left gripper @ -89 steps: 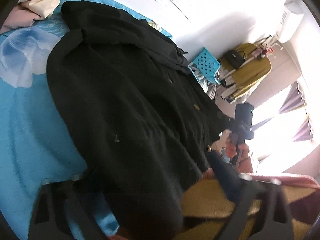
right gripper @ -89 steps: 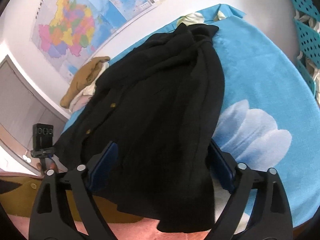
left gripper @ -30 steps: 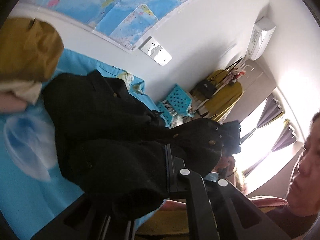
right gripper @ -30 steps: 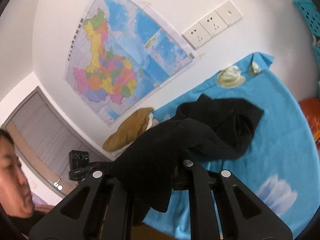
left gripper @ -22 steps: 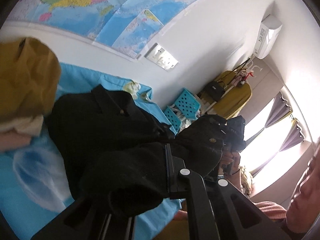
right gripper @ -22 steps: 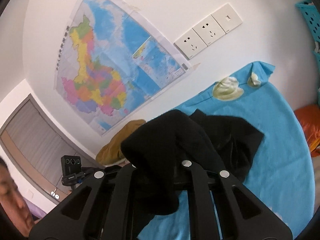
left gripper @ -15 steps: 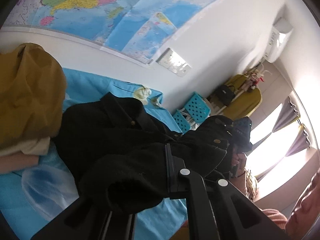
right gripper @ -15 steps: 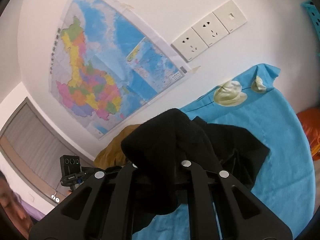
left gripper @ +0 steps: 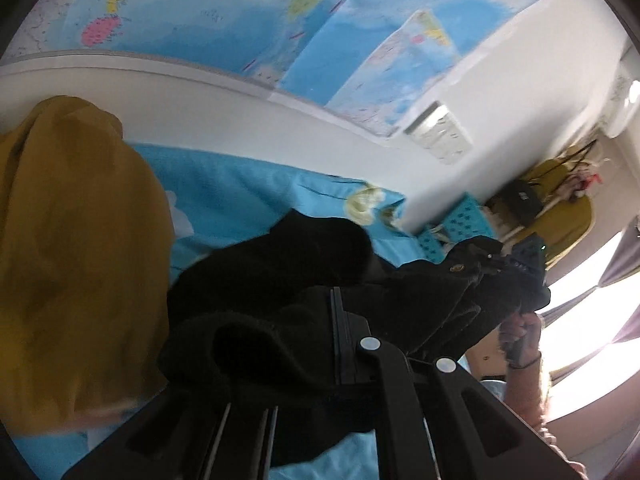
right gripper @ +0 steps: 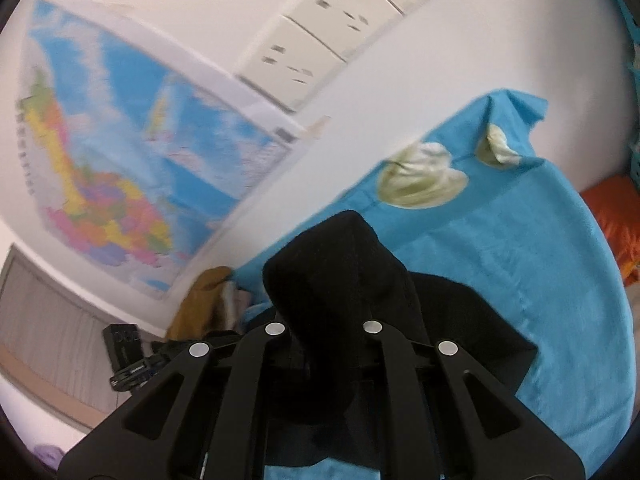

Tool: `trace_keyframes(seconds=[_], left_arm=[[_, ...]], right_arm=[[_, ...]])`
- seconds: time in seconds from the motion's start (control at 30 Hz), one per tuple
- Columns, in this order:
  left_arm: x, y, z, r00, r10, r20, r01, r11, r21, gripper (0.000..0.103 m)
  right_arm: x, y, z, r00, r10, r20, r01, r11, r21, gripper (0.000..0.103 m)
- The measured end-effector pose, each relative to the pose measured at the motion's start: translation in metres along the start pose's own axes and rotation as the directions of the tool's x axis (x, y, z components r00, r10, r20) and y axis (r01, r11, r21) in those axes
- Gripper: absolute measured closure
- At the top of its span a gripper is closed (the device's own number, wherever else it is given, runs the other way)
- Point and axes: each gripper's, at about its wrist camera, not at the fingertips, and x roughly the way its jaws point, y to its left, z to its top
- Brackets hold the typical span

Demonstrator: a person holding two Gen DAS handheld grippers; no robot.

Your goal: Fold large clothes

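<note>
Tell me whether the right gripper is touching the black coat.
Touching. The right wrist view shows the right gripper with its jaws shut on a bunched fold of the black coat.

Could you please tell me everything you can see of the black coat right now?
The black coat looks like thick, soft, fuzzy cloth with small brass-coloured buttons. It is bunched and lifted, with each end clamped in a gripper, left and right, and a fold humped over the fingers. Its lower part drapes toward the blue bedsheet.

A colourful paper wall map [right gripper: 116,152] hangs above the bright blue bedsheet [right gripper: 540,264]. White wall sockets [right gripper: 336,36] sit beside the map; a mustard-yellow garment pile [left gripper: 76,264] lies under it.
</note>
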Motion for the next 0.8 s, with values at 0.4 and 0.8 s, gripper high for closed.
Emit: trace_keyframes(seconds=[0.4, 0.8], left_arm=[[0.063, 0.043, 0.018, 0.990, 0.056, -0.130, -0.070, 0.991, -0.111, 0.086], [0.024, -0.027, -0.016, 0.998, -0.053, -0.030, 0.057, 0.986, 0.155, 0.028]], right_arm=[[0.078, -0.044, 0.010, 0.973, -0.181, -0.142, 0.194, 0.978, 0.077, 0.048], [0.046, 0.060, -0.053, 0.976, -0.206, -0.070, 0.157, 0.888, -0.432, 0.025]])
